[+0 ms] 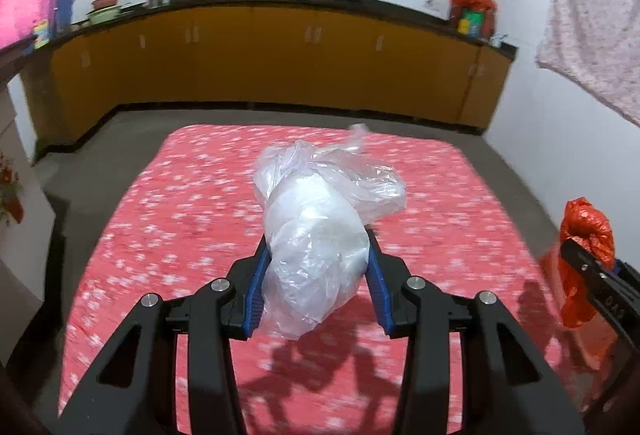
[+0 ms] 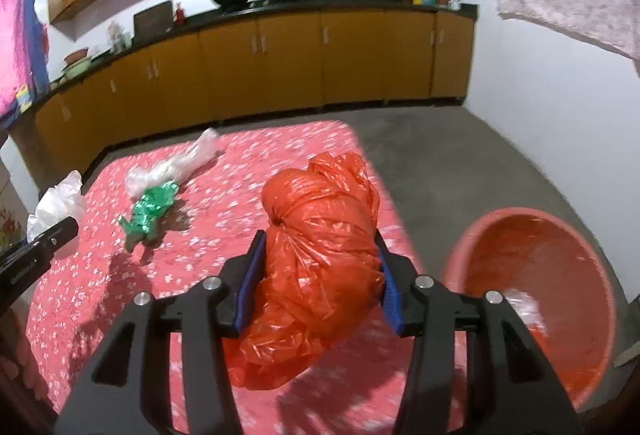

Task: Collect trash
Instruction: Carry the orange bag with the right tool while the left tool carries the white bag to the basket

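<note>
Left wrist: clear bag (image 1: 316, 247) between tool (image 1: 316, 255) pads.

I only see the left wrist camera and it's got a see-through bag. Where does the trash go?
Observer: A red tub sits on the floor right of the mat; your view lacks it.
Operator: Is it empty?
Observer: No, something clear and crinkly lies inside.
Operator: Any trash left on the mat?
Observer: Yes, a green foil wrapper beside a clear plastic bag.
Operator: What's the other gripper doing?
Observer: The right gripper is shut on an orange plastic bag.
</note>
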The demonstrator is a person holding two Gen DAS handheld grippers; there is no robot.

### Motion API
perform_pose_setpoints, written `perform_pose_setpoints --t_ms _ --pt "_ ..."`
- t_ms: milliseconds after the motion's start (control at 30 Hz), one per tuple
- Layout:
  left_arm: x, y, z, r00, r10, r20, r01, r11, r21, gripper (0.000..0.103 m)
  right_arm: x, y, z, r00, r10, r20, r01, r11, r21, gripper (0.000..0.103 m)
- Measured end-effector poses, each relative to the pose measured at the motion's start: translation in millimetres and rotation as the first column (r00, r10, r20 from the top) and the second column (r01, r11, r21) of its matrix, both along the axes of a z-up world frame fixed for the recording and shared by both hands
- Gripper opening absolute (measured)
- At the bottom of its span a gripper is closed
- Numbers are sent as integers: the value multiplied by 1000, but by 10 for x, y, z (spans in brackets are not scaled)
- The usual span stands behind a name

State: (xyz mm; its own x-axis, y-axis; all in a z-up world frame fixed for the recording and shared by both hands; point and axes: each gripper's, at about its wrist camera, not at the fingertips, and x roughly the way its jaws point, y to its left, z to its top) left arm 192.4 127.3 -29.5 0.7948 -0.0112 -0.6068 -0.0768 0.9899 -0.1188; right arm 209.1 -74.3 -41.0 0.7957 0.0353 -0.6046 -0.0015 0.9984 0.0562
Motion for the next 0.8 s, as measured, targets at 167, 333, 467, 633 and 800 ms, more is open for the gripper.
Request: perform_pose_setpoints --t_ms 167,333,467,633,800 --pt "-175 -416 155 996 -84 36 85 996 -30 44 -353 -400 167 996 -76 46 76 997 4 50" --pt "-275 -816 206 985 -166 44 168 985 -36 44 -666 -785 220 983 -171 71 172 985 -12 50" --pt "-303 -1073 197 974 -221 46 221 975 -14 44 -853 -1101 198 968 -241 71 243 970 -21 50" --pt "-309 -1367 164 958 -283 35 283 959 8 44 -1007 -1419 154 950 -307 58 308 951 -12 50" --pt "-319 -1617 116 942 -334 22 334 942 17 44 -1123 -1643 120 934 -353 52 353 935 -2 49"
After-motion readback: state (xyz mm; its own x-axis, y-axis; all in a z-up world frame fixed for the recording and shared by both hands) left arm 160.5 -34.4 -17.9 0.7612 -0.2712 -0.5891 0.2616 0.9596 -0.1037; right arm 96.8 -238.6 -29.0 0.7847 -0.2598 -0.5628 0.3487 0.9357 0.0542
